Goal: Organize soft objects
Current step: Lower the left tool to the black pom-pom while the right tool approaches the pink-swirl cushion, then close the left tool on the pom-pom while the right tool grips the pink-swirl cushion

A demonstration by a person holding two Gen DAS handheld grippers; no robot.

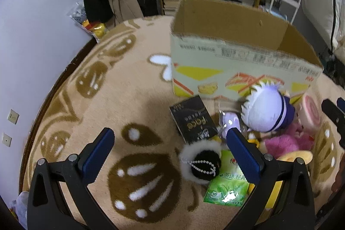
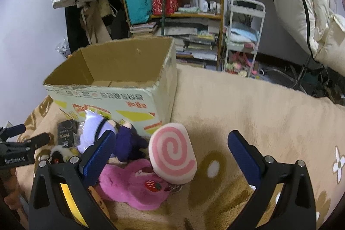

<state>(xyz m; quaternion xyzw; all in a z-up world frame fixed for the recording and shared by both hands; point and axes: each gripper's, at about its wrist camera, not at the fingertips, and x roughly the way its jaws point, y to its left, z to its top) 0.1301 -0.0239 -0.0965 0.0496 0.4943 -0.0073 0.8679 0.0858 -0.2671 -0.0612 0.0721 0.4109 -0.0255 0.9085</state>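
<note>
Cardboard box (image 2: 120,70) — one, open-topped, on the carpet (image 2: 248,105).
Four soft toys, perhaps more, are heaped before it; left gripper (image 1: 170,150) and right gripper (image 2: 170,153) are held wide apart, nothing gripped.

Bare carpet (image 2: 248,100) lies open right of the cardboard box (image 2: 120,92), whose top stands open, while the swirl cushion (image 2: 172,154), pink plush (image 2: 133,184) and white-haired doll (image 1: 267,109) crowd its front wall.
</note>
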